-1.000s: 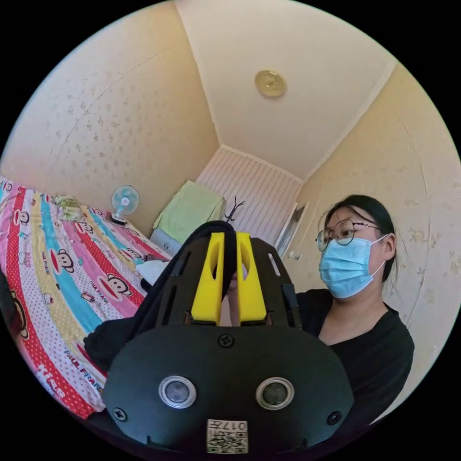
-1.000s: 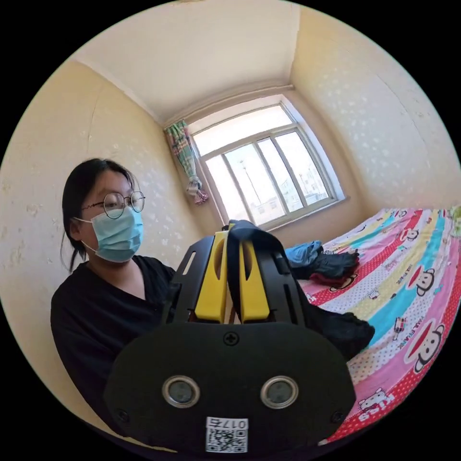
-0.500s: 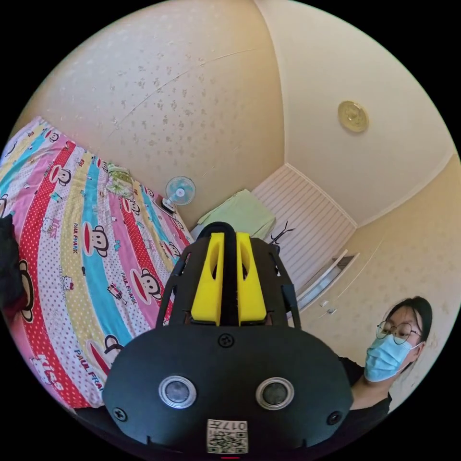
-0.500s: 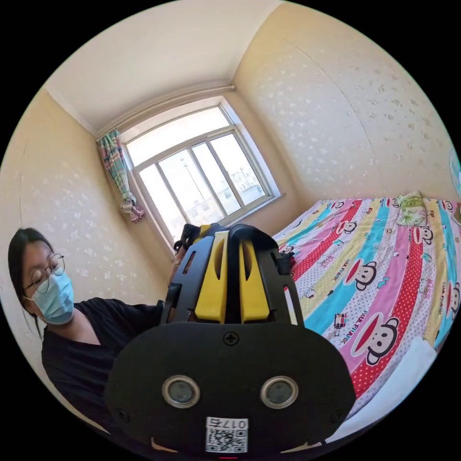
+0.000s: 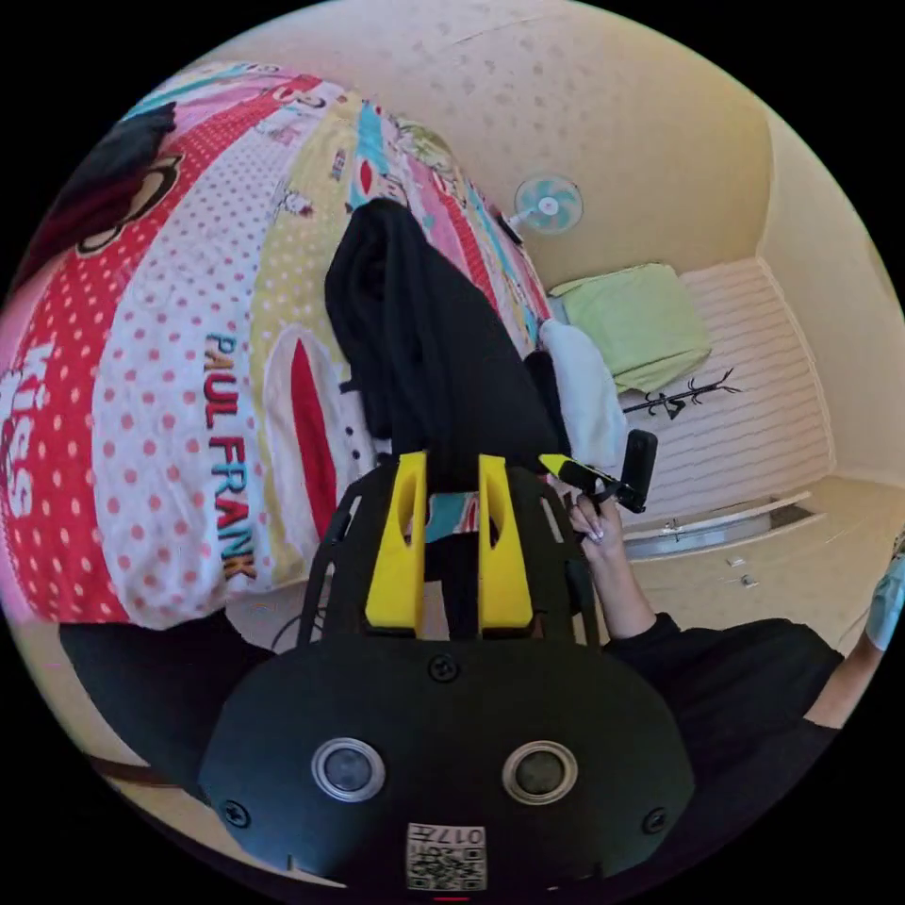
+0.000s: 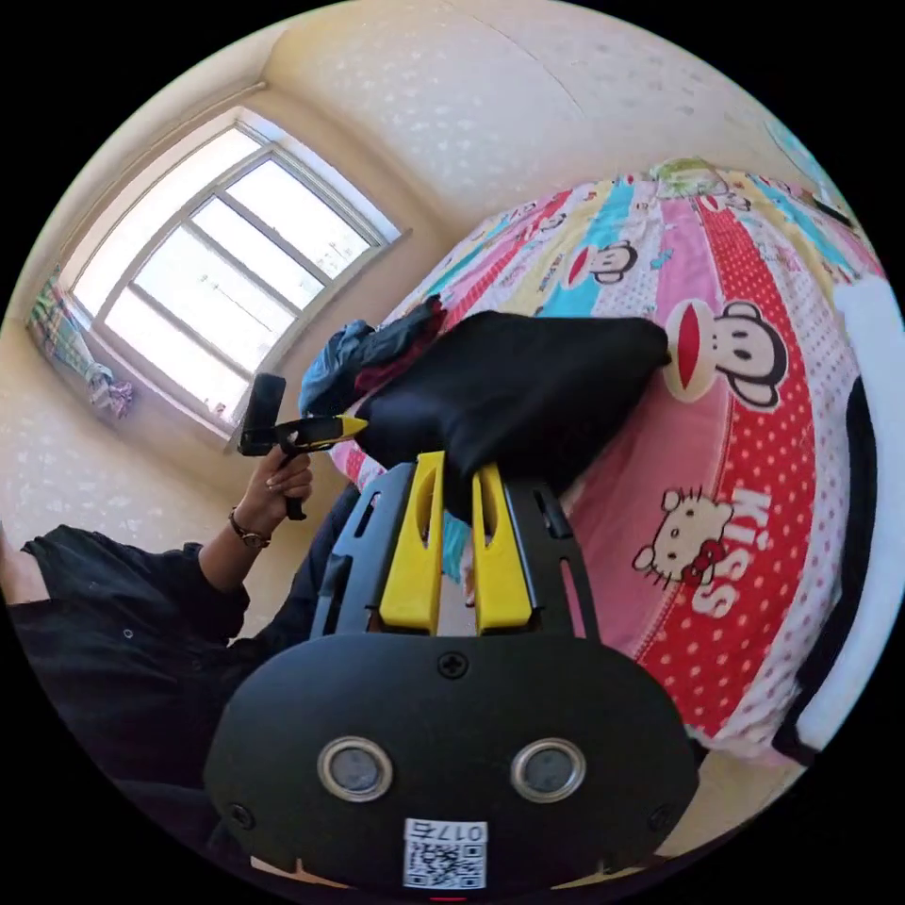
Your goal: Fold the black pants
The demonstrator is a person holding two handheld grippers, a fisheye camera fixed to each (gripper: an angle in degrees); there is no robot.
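Both grippers clamp the black pants (image 5: 424, 358), which lie spread on the patterned bed sheet (image 5: 170, 396). The left gripper (image 5: 451, 464) grips one edge with narrow fingers; the right gripper (image 6: 459, 464) pinches another.

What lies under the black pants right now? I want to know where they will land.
The black pants spread over the striped cartoon bedsheet, their near edge pinched in the left tool and right tool. The sheet beneath the cloth is covered.
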